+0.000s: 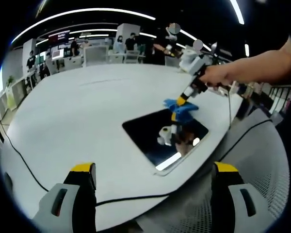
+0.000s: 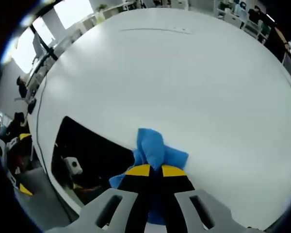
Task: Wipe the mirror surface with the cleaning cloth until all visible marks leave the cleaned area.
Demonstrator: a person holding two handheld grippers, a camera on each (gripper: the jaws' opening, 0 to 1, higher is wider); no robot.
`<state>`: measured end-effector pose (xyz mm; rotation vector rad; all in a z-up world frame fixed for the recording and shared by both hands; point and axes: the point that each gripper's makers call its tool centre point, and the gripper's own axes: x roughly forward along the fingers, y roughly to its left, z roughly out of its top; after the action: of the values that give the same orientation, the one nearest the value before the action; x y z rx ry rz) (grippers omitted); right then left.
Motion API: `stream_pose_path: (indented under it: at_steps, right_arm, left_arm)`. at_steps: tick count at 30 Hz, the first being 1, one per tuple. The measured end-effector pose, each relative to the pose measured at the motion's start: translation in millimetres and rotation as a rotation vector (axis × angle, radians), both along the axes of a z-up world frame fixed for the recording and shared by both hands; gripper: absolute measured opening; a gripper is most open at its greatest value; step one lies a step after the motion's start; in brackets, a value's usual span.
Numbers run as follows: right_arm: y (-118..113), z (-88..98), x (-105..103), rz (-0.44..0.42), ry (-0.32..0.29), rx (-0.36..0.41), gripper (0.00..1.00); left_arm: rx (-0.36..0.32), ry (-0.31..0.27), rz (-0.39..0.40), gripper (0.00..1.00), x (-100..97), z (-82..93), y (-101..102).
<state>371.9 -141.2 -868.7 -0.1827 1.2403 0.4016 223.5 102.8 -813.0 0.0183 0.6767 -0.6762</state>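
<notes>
Right hand-held gripper (image 2: 153, 171) has its yellow-tipped jaws pressed together, pinching a blue cleaning cloth (image 2: 153, 148); cloth bunches up ahead of the tips and spills to both sides. In the left gripper view the same right hand-held gripper (image 1: 182, 100) comes in from the right, held by a person's hand (image 1: 218, 75) with a bare forearm behind it, tips angled down onto the cloth (image 1: 180, 107). Cloth sits on the far edge of the mirror (image 1: 165, 136), partly on the glass, partly on the white bench (image 1: 87, 111). Mirror is a dark rectangle lying flat near the bench's near right edge, one corner close to that edge; it reflects the gripper, cloth and a bright ceiling strip. In the right gripper view the mirror (image 2: 87, 153) lies just left of the cloth, close to the bench (image 2: 184, 82) edge. Left hand-held gripper (image 1: 153, 174) hangs over the near bench edge, jaws spread wide, nothing between them, well apart from the mirror. A black cable (image 1: 136, 198) runs along the bench near its near edge. Beyond the far bench edge: chairs, desks and people standing, blurred.
</notes>
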Motion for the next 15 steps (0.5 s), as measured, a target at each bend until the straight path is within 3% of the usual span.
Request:
stream_pose_path:
  at_steps: [6, 14, 15]
  right_arm:
    - [0, -3.4, 4, 0.001, 0.019, -0.012, 0.01]
    - [-5, 3.6, -8, -0.044, -0.041, 0.072, 0.01]
    - [-5, 8.7, -8, -0.036, -0.073, 0.080, 0.01]
  left_arm:
    - [-0.002, 0.001, 0.011, 1.00, -0.4, -0.3, 1]
    - [0.001, 0.002, 0.013, 1.00, -0.3, -0.8, 1]
    - [0.002, 0.003, 0.010, 1.00, -0.3, -1.0, 0]
